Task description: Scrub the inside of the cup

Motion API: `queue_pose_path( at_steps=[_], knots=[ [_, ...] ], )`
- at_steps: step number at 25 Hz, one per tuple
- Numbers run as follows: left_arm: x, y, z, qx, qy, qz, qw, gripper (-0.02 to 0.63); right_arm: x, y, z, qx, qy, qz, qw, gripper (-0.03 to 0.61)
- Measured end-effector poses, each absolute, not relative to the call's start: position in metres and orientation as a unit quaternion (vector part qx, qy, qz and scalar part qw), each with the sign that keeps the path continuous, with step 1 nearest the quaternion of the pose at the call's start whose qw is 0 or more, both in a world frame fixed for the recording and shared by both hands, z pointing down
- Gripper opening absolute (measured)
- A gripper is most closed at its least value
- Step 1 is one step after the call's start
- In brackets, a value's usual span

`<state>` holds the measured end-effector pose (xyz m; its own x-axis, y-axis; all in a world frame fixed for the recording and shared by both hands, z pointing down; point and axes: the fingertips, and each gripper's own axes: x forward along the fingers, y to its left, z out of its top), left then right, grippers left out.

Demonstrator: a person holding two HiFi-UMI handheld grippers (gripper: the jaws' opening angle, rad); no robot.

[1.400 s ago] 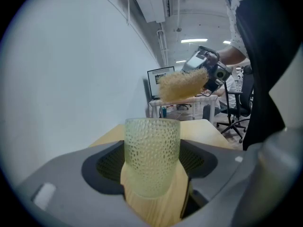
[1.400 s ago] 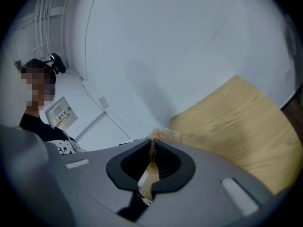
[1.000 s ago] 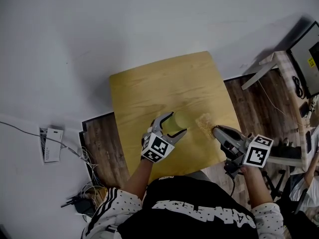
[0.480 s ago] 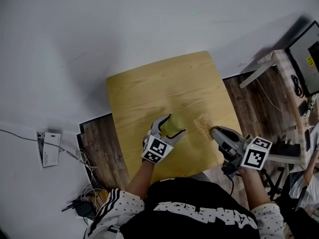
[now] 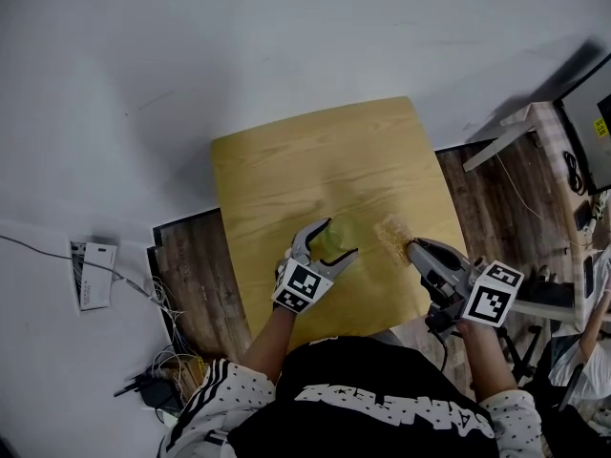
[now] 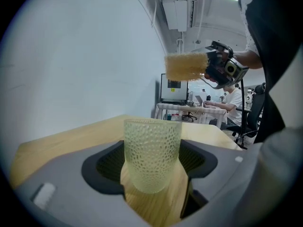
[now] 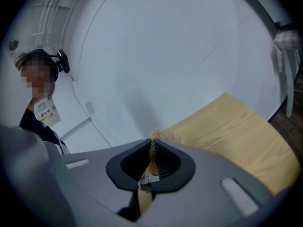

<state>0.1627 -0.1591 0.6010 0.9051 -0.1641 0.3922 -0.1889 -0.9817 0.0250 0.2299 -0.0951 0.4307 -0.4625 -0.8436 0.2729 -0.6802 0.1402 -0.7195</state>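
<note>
A pale green, dimpled glass cup [image 5: 335,241] stands upright between the jaws of my left gripper [image 5: 339,238], over the near part of the yellow wooden table [image 5: 305,170]. In the left gripper view both pads press the cup [image 6: 152,145] at its sides, and my left gripper [image 6: 151,163] is shut on it. To the right, my right gripper [image 5: 413,247] is shut on a tan fibrous scrubber [image 5: 391,234], which is clear of the cup. In the right gripper view the scrubber [image 7: 160,136] sticks out past the closed tips of my right gripper [image 7: 152,148].
A white wall and floor surround the small table. Cables and a white box [image 5: 94,275] lie on the floor at left. A desk with a monitor [image 5: 587,113] stands at right. A person sits at a far desk [image 6: 233,98].
Both grippers hold nearly the same places as before, with the cup and the scrubber still in them. Only the head view has shifted slightly.
</note>
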Motion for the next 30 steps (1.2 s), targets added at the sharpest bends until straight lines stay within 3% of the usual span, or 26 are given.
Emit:
queue_pose_path(
  at_steps=[19,30],
  knots=[
    [0.149,-0.162,0.605,0.972,-0.110,0.201,0.059,0.357,0.222,-0.089,0.428,-0.515,0.748,-0.406,0.101,0.026],
    [0.143,-0.158,0.572,0.980,-0.110,0.150,0.072,0.374,0.226,-0.090,0.426,-0.518,0.754,-0.392,0.102,0.026]
  ],
)
